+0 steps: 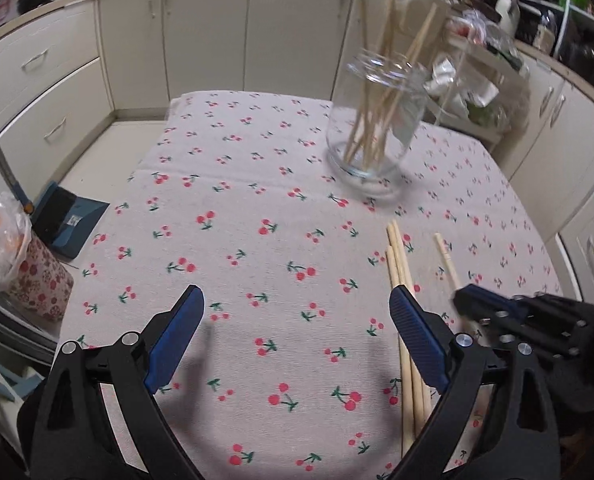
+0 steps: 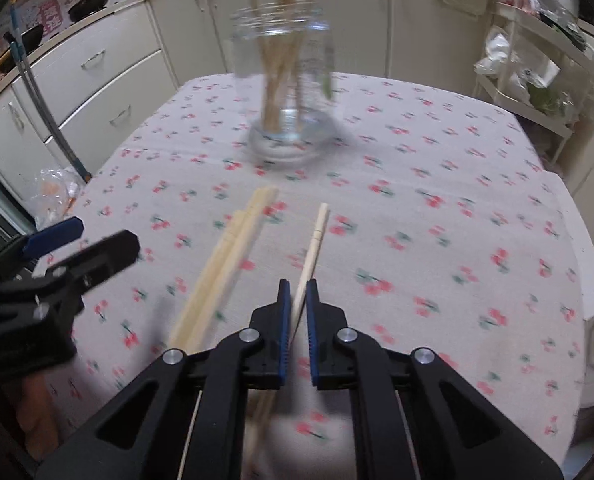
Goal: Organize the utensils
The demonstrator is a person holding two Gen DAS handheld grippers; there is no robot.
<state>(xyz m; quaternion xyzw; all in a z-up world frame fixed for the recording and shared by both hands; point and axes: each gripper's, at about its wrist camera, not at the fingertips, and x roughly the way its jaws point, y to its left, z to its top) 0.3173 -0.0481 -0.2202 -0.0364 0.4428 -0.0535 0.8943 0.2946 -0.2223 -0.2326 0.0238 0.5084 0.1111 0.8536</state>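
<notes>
We see the right gripper (image 2: 299,300) tilted down, clenched on a single chopstick (image 2: 315,240) lying near side of the glass jar (image 2: 287,92); left gripper (image 1: 297,336) tilted down, fingers spread, empty; chopstick bundle (image 2: 221,268) lies beside it on the cherry tablecloth (image 2: 437,240).

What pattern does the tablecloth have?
Red cherries with green stems on a pale tablecloth, clearest in the left wrist view.

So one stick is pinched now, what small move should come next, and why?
Probably lift it a little. The right hand-held gripper is shut on a single chopstick that lies low over the cherry tablecloth, apart from the loose bundle. The glass jar already holding chopsticks stands farther back, so the stick needs clearance first.
</notes>
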